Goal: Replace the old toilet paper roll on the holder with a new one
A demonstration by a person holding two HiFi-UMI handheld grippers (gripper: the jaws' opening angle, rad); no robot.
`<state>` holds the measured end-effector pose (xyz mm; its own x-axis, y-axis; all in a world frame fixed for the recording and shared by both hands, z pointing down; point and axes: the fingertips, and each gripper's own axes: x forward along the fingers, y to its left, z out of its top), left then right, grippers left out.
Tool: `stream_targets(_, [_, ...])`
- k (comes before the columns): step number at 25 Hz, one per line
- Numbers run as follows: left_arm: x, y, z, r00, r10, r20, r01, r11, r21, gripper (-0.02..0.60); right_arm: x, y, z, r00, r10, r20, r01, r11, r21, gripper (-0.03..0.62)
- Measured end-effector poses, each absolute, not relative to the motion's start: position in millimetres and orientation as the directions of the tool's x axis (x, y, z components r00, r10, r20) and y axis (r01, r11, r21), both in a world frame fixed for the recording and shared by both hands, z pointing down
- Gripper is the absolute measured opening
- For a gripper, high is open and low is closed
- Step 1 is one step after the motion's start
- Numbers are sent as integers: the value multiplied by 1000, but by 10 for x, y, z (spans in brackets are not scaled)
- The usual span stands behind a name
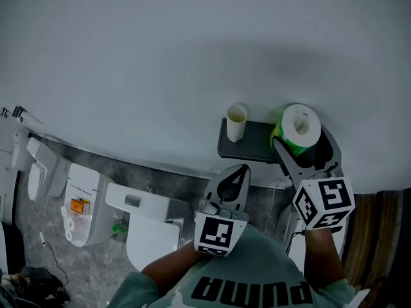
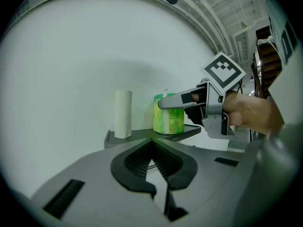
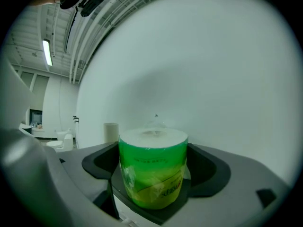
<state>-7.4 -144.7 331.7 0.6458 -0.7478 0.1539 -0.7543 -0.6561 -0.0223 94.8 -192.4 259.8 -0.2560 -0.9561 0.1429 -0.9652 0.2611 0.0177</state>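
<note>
A dark wall shelf (image 1: 253, 147) carries a bare cardboard tube (image 1: 236, 122) on its left and a new paper roll in green wrap (image 1: 302, 126) on its right. My right gripper (image 1: 307, 143) is open, one jaw on each side of the green roll (image 3: 152, 167), which stands upright on the shelf. The pads sit beside the wrap without squeezing it. My left gripper (image 1: 239, 172) is shut and empty, hanging just in front of the shelf's edge below the tube (image 2: 123, 113). From the left gripper view, the right gripper (image 2: 182, 100) reaches across the green roll (image 2: 168, 119).
The plain white wall (image 1: 192, 56) rises right behind the shelf. Below to the left are a white toilet (image 1: 148, 230), a second white fixture (image 1: 38, 172) and a white bin with spare rolls (image 1: 80, 213). Wooden boards (image 1: 385, 223) lie at the right.
</note>
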Motion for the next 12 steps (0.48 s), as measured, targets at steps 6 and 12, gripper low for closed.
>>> stream_targets(6, [-90,-1490,3318,648,-747,151,-753,-657,-19,5,924,-1994,2613,-248,-956,156,-965,258,42,428])
stream_targets(12, [-73,-1514,3327,655,-740,151,-748,-664,-11,5,910,-2036,2608,-240,-957,165,-966,252,56,434])
